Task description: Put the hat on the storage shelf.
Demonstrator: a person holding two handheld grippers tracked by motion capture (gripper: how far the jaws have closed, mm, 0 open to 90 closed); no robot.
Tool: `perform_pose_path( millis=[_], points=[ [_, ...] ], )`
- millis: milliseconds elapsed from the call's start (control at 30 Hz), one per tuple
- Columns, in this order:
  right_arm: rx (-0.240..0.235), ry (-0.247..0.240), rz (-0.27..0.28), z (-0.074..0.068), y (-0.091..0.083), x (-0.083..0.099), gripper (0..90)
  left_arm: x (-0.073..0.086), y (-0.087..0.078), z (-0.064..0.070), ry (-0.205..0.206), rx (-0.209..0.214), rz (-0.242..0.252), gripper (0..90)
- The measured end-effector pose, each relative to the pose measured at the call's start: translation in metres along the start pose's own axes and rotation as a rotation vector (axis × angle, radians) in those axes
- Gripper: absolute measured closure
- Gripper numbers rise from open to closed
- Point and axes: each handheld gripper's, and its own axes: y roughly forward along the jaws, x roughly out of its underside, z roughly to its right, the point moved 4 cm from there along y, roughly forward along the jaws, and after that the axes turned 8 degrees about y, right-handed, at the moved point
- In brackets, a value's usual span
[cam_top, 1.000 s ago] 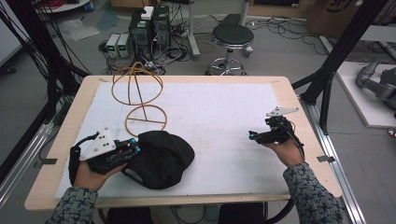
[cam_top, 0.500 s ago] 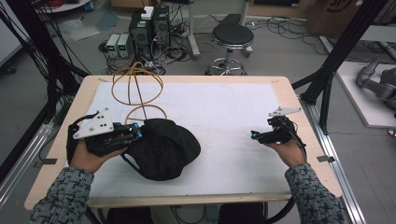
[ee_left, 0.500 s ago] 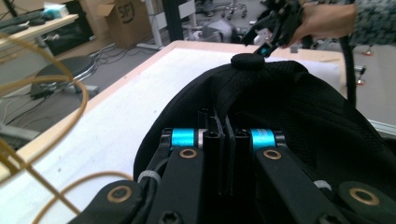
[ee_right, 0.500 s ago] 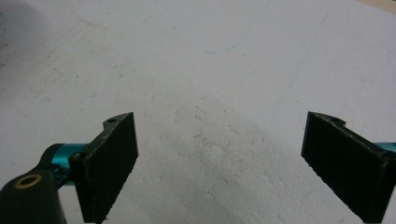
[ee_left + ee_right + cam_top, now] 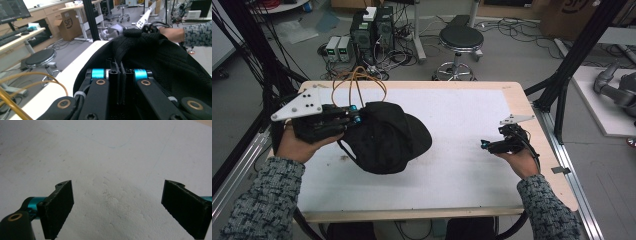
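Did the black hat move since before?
Yes. The black hat, clamped in the left gripper, has gone up off the table and toward its far edge, closer to the orange wire stand.

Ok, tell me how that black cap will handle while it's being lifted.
The black cap probably stays floppy: its mesh crown sags below the left gripper, whose jaws pinch a thin edge. It seems light, since that pinch carries it. The brim looks stiffer, holding its curve.
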Motion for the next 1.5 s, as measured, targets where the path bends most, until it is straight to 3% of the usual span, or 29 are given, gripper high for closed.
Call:
perform_pose_path(
  millis=[267,567,767,1000,1200,1500],
  points=[
    [0.002,0.009,-0.002,0.002,0.0,0.001,10.6,-0.02,-0.01,-0.017,0.012,-0.022,0.032,87.6],
    [0.0,0.013,0.001,0.004,0.001,0.0,10.6,-0.042,-0.024,-0.042,0.007,-0.066,0.099,87.5],
    [0.002,0.027,0.008,0.007,-0.001,0.001,10.6,-0.048,-0.033,-0.063,0.012,-0.127,0.083,87.5],
    [-0.003,0.033,0.009,0.008,-0.002,0.001,10.6,-0.044,-0.037,-0.085,-0.013,-0.201,0.089,87.5],
    [-0.007,0.028,0.01,0.007,-0.001,0.001,10.6,-0.035,-0.037,-0.099,-0.023,-0.272,0.048,87.5],
    [-0.011,0.029,0.014,0.007,-0.002,0.001,10.6,-0.013,-0.036,-0.109,-0.074,-0.366,0.015,87.5]
  ],
)
